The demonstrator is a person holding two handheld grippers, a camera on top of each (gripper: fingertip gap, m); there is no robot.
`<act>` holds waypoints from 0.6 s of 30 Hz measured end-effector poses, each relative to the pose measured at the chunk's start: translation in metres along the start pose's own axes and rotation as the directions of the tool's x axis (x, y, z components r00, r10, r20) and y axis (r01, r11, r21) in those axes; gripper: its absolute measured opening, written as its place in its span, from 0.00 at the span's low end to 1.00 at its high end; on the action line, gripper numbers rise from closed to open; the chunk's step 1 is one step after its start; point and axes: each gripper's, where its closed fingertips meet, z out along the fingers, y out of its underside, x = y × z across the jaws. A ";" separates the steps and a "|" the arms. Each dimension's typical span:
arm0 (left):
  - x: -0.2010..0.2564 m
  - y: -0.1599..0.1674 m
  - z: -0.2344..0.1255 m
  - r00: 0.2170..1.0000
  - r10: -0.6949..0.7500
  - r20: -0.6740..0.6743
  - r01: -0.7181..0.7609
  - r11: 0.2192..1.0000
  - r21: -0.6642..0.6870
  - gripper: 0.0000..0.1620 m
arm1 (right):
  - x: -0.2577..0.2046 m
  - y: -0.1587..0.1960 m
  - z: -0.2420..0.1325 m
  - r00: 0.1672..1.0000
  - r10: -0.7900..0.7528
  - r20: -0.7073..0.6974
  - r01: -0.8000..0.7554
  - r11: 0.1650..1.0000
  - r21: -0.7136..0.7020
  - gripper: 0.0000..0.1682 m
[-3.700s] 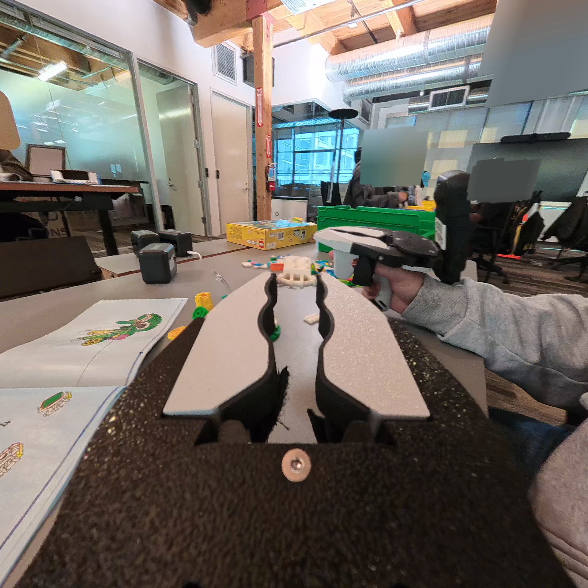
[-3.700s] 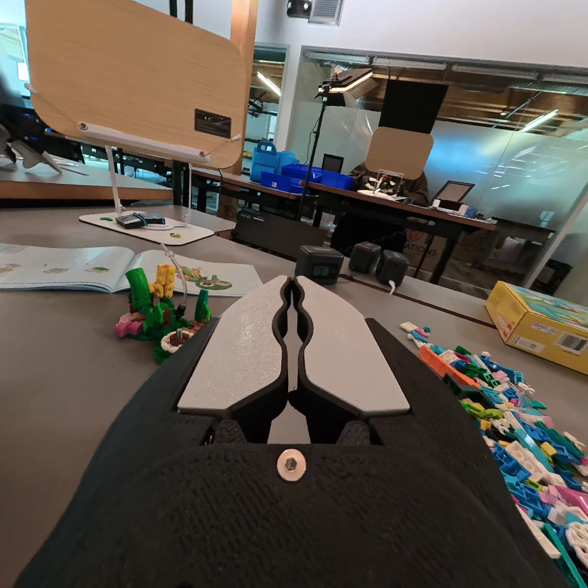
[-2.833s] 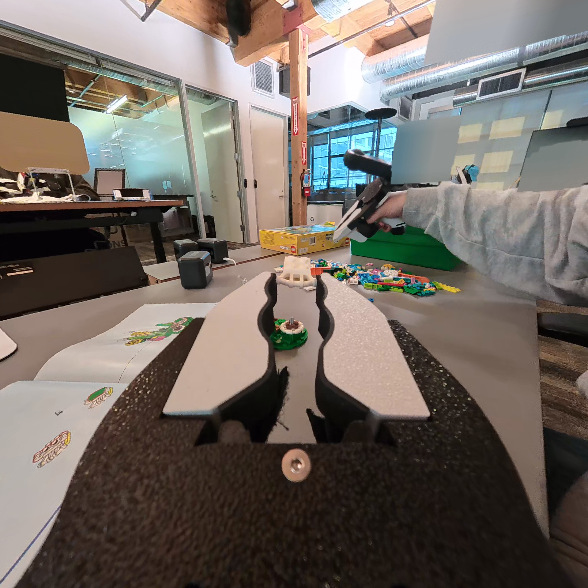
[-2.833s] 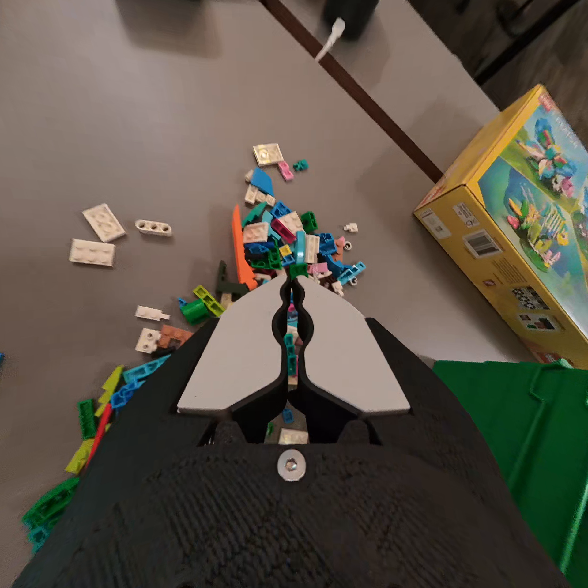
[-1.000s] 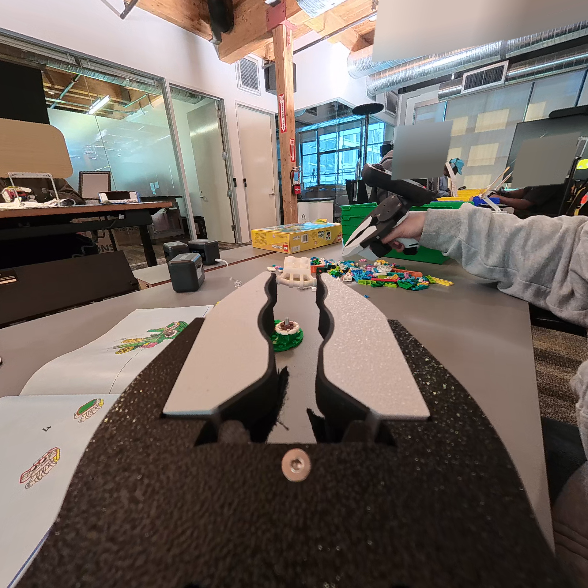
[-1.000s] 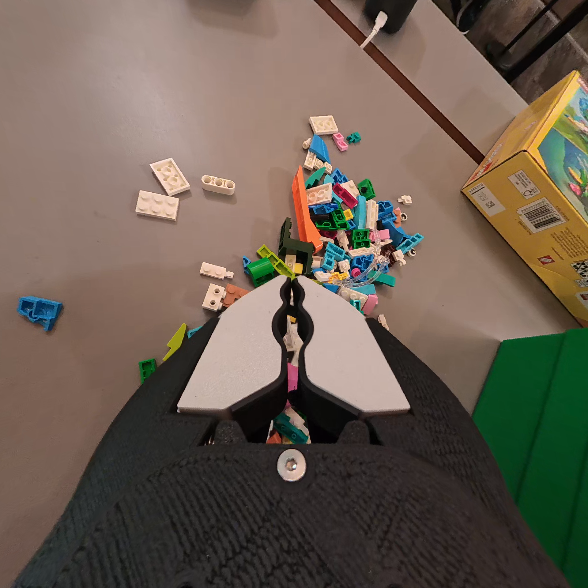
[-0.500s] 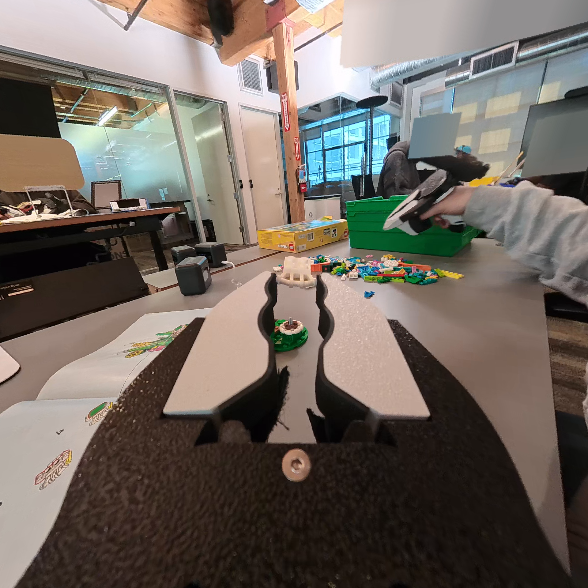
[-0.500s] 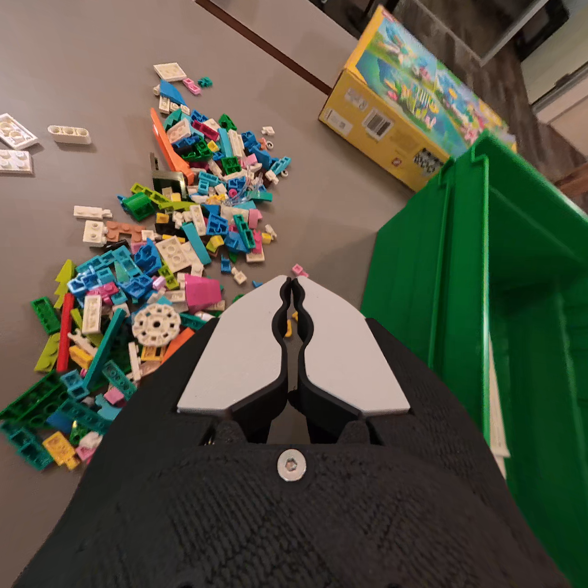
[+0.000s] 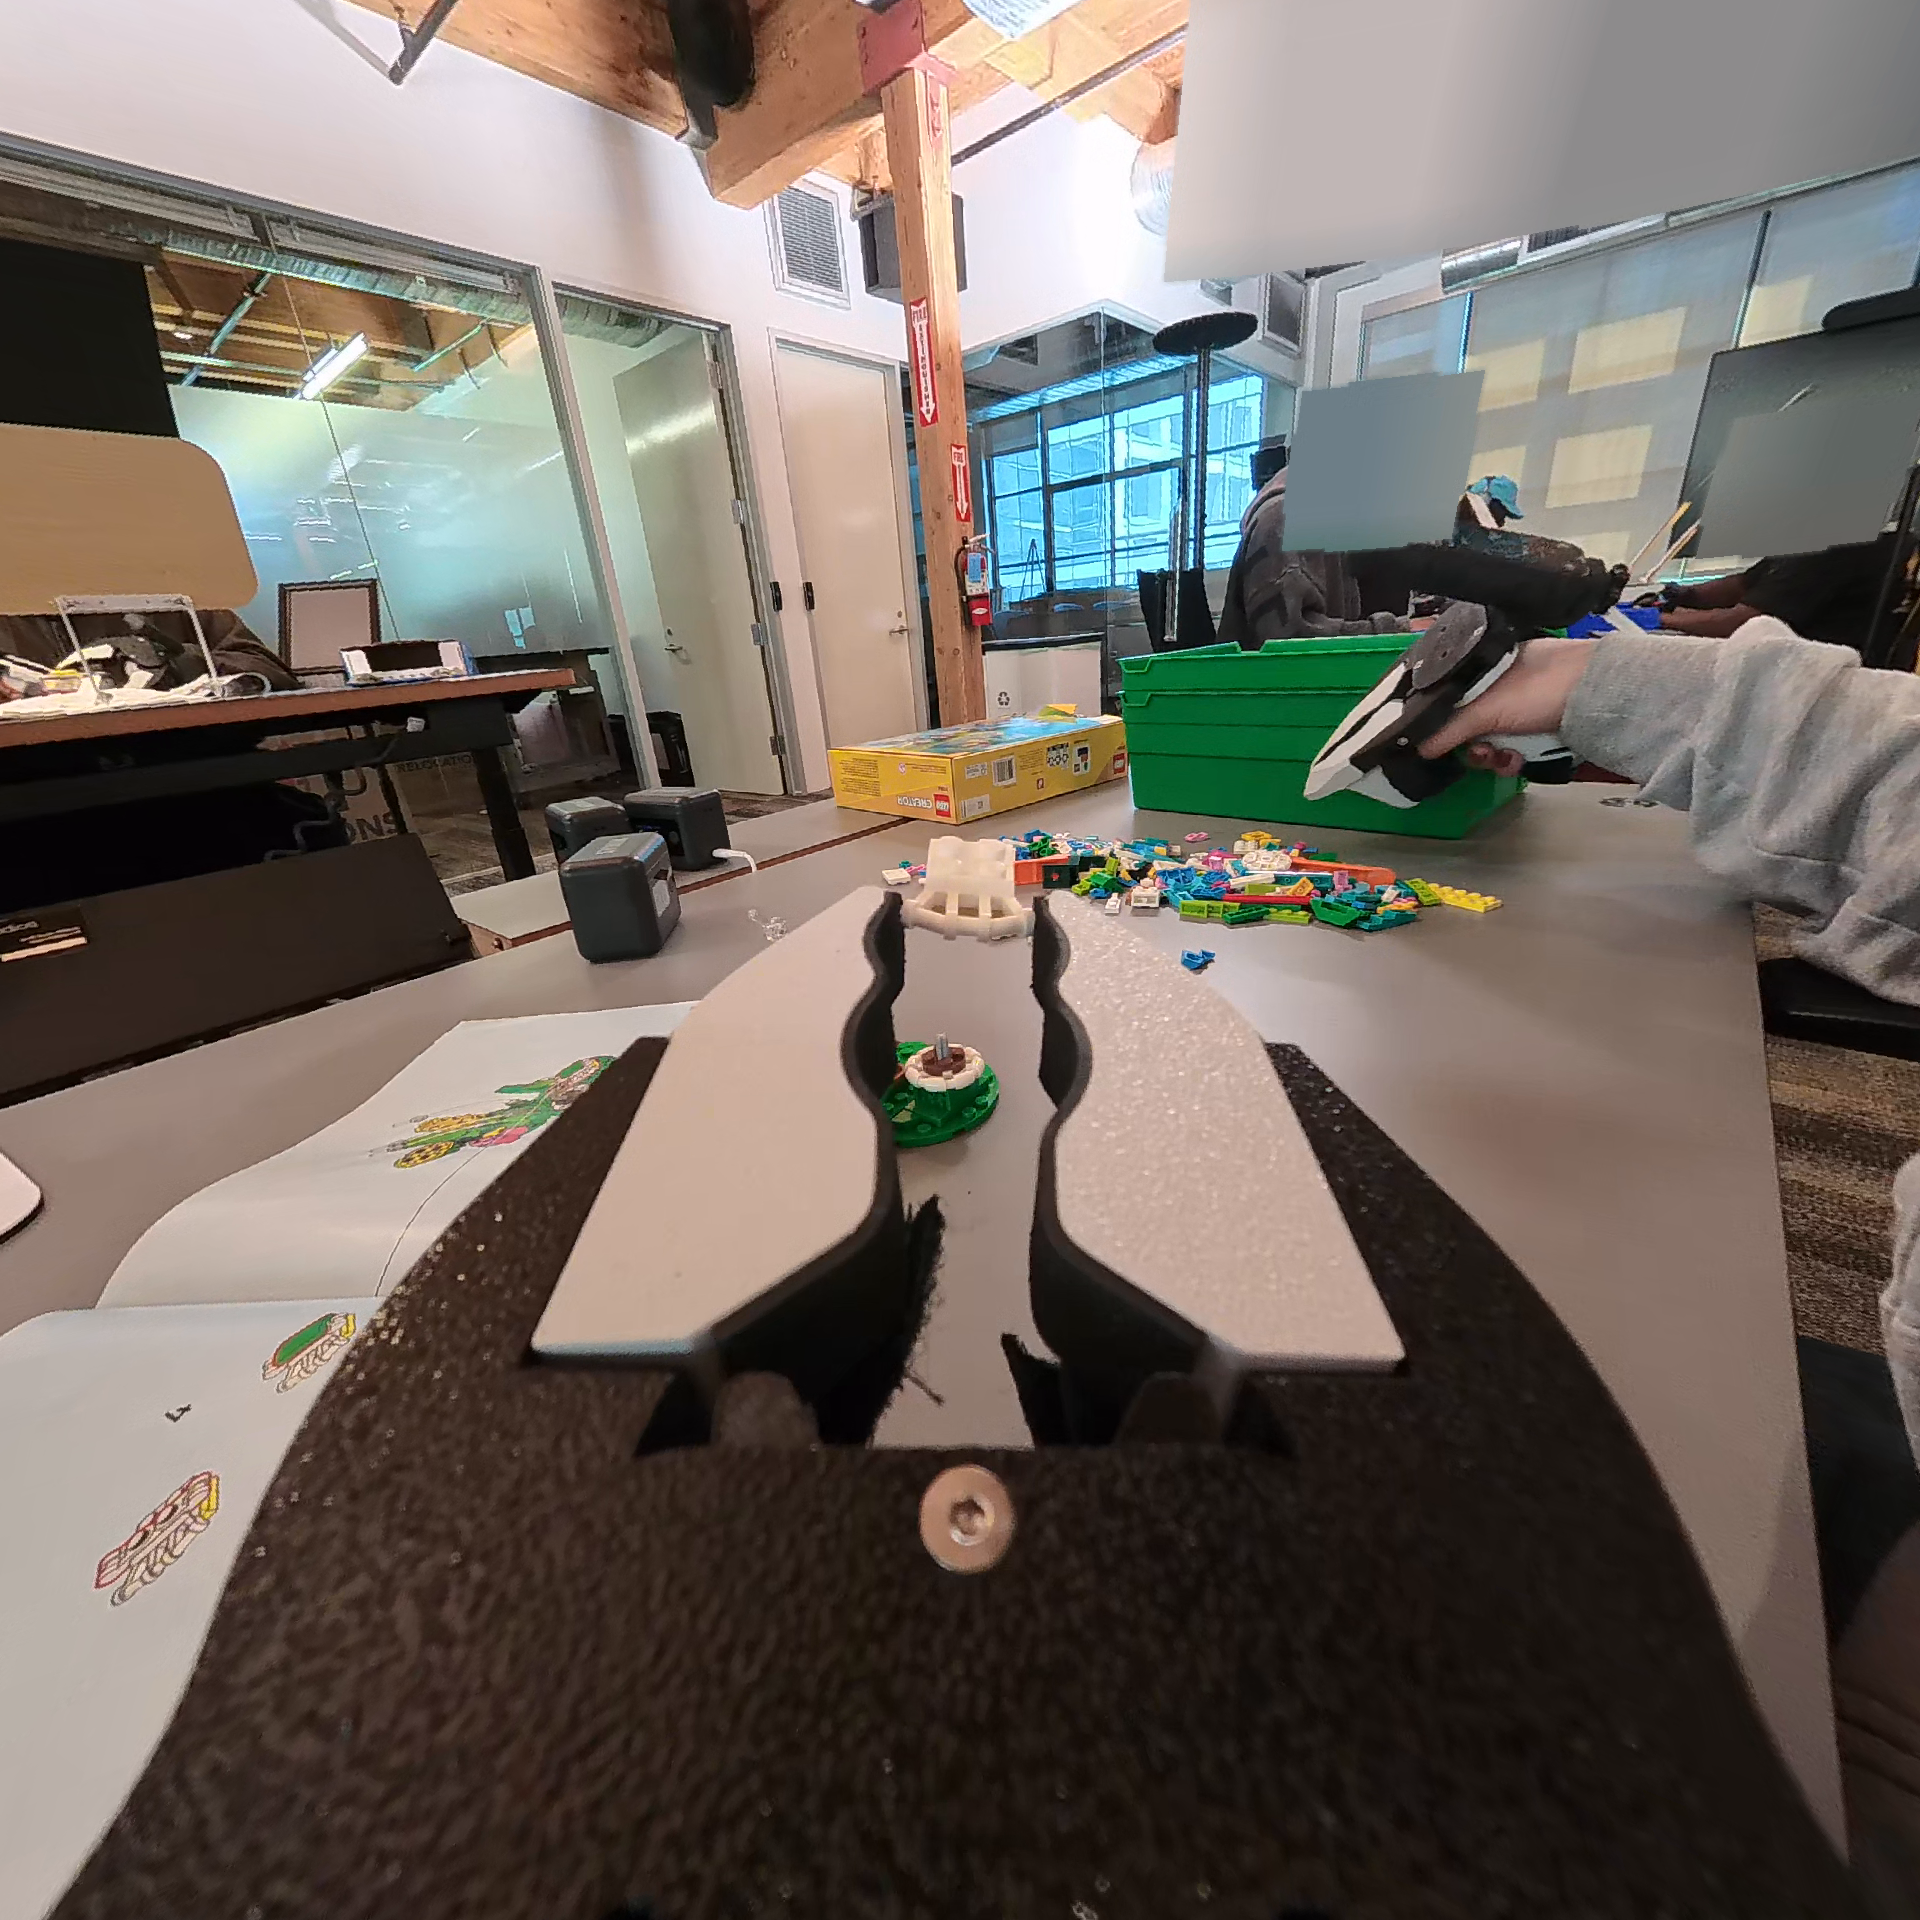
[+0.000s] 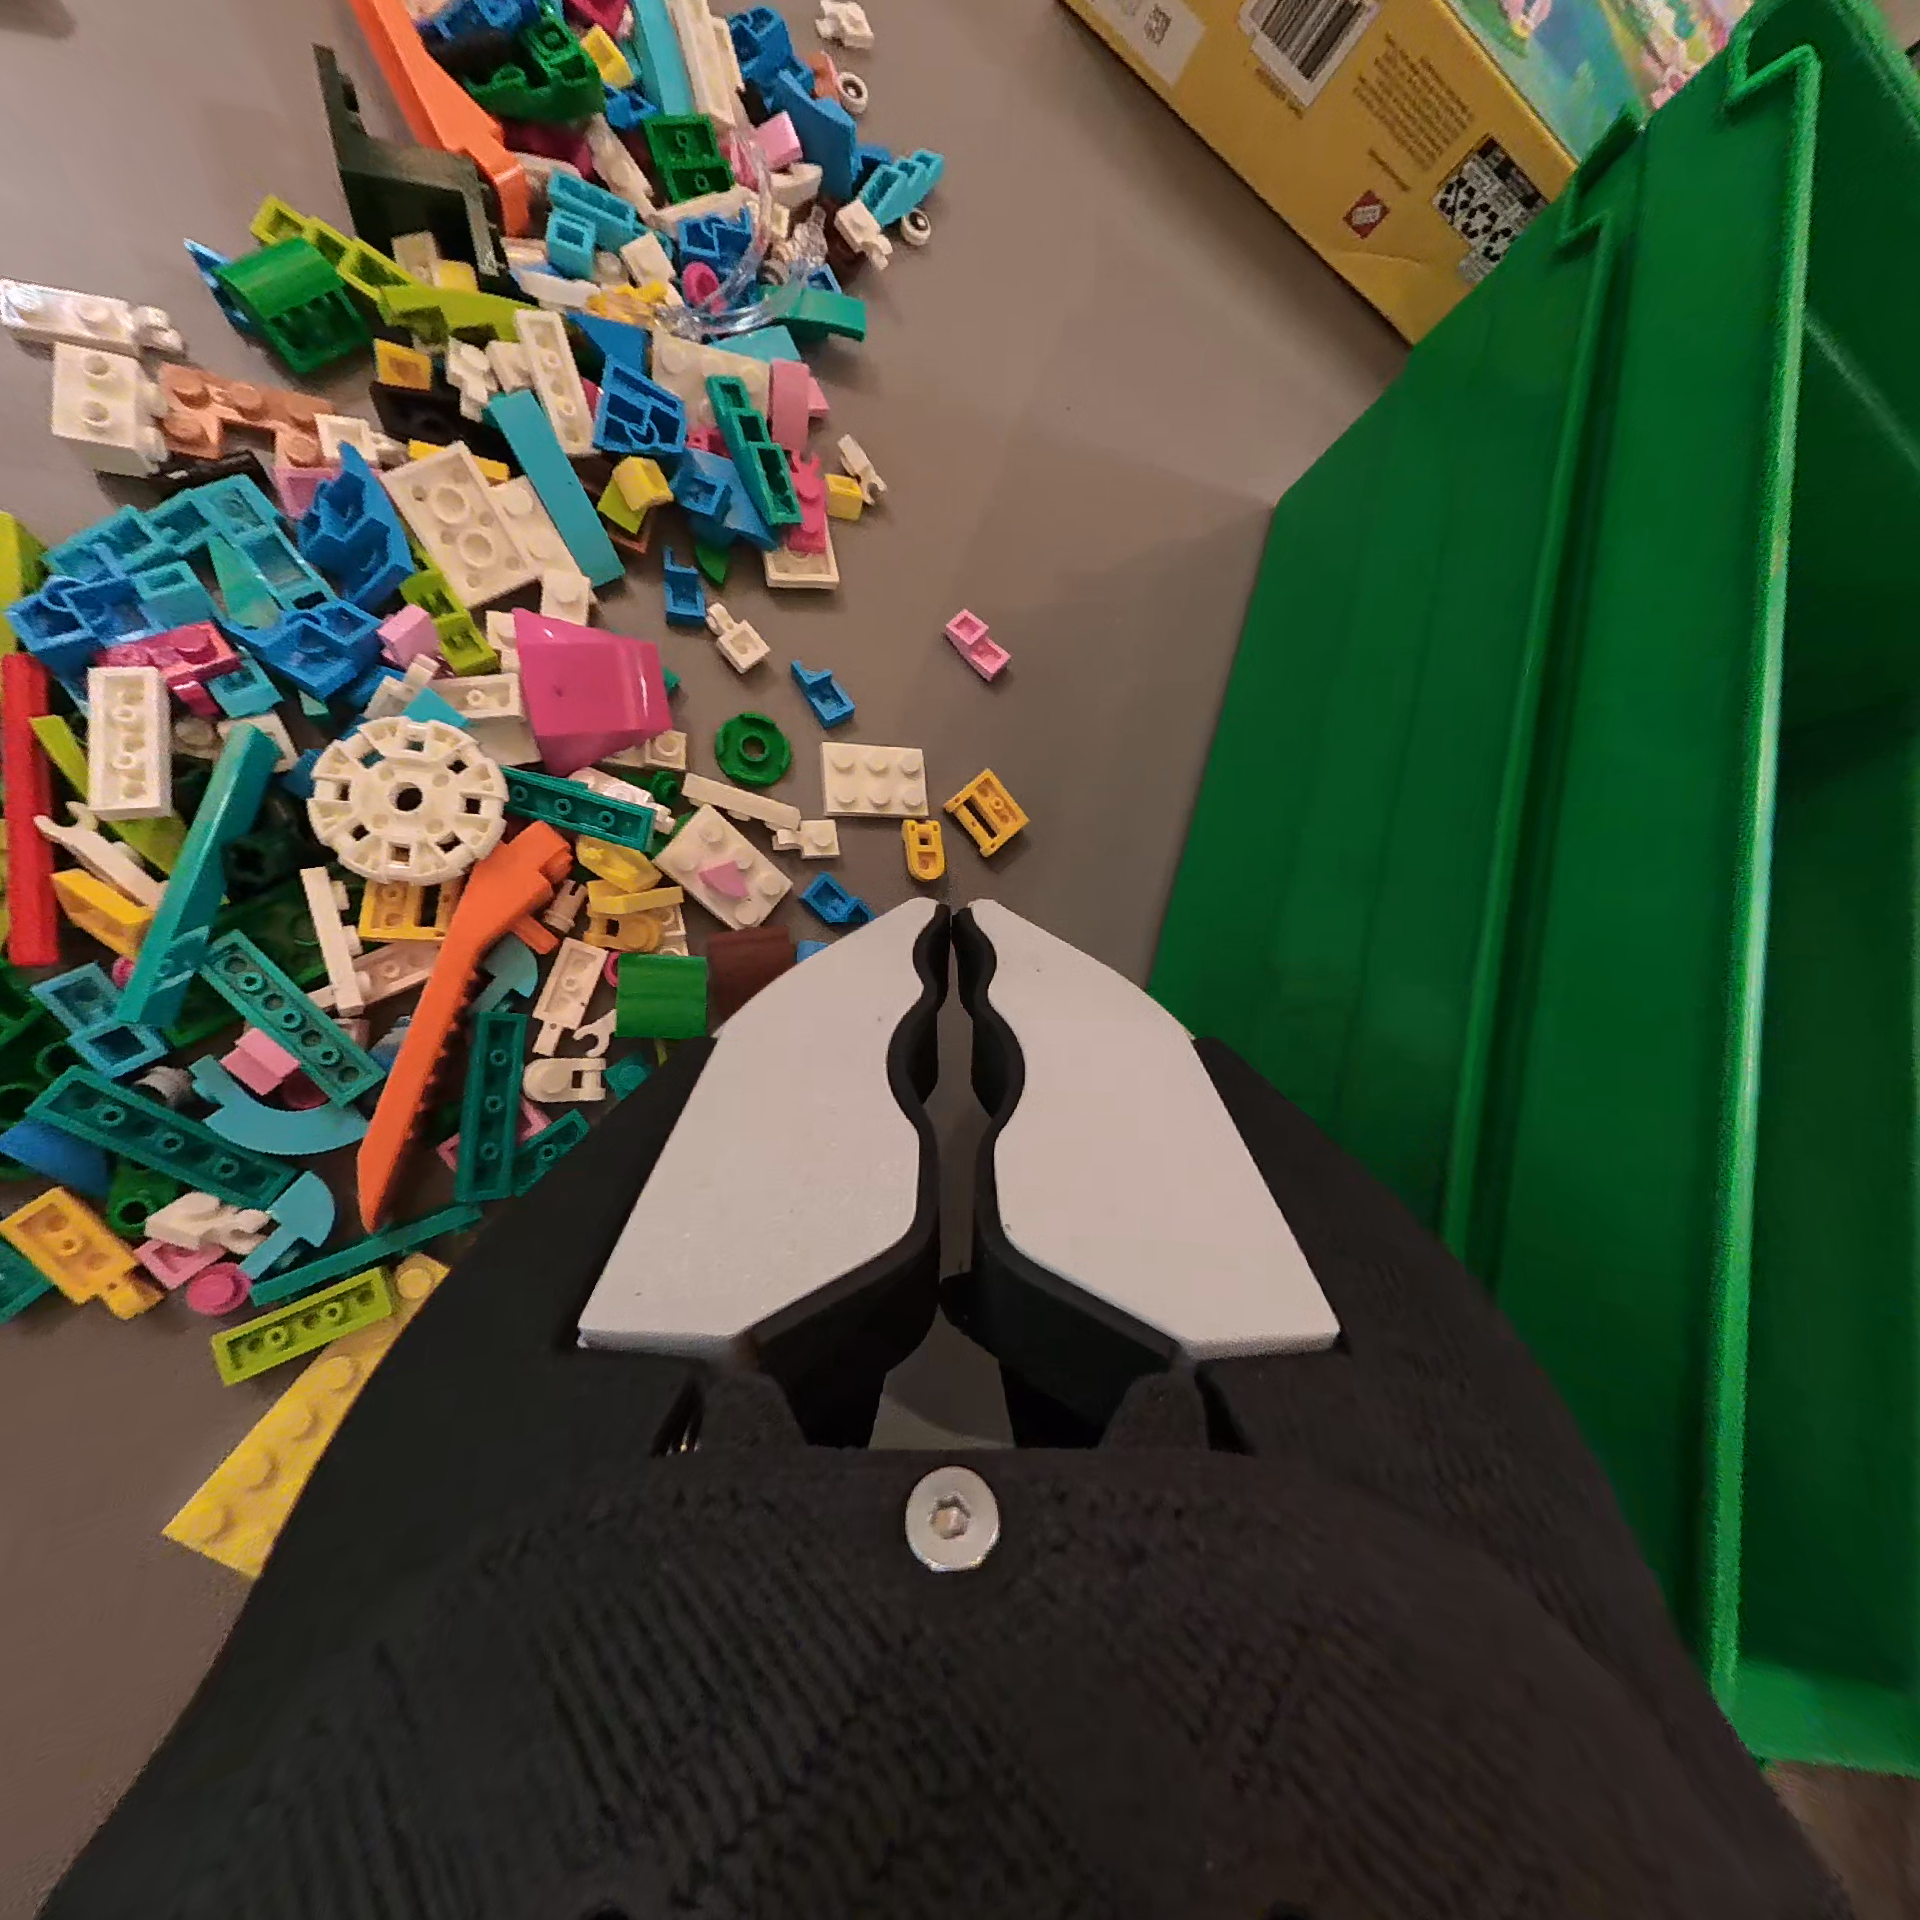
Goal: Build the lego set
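While the right hand-held gripper (image 10: 951, 914) hovers pressed together and empty, it may scatter the brick pile (image 10: 436, 665); the left hand-held gripper (image 9: 961, 914) stays spread.

the right gripper (image 10: 951, 914) points down at the grey table (image 10: 1091, 436) with its fingertips pressed together and nothing between them. left of it sprawls a pile of loose lego pieces (image 10: 416, 623), including a white round wheel-like piece (image 10: 407, 800). a green bin (image 10: 1558, 831) stands at right, a yellow box (image 10: 1351, 135) beyond.
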 end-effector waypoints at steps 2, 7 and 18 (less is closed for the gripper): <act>0.000 0.000 0.000 1.000 -0.001 -0.001 0.001 1.000 0.002 0.14 | -0.003 -0.001 0.001 1.000 0.009 0.016 -0.009 1.000 0.008 0.00; 0.000 -0.001 -0.001 1.000 -0.003 -0.003 0.003 1.000 0.004 0.14 | -0.005 -0.003 0.001 1.000 0.011 0.029 -0.011 1.000 0.017 0.00; 0.000 0.000 0.000 1.000 -0.006 -0.004 0.006 1.000 -0.002 0.14 | -0.028 -0.005 0.013 0.964 0.159 0.214 -0.165 0.986 0.007 0.04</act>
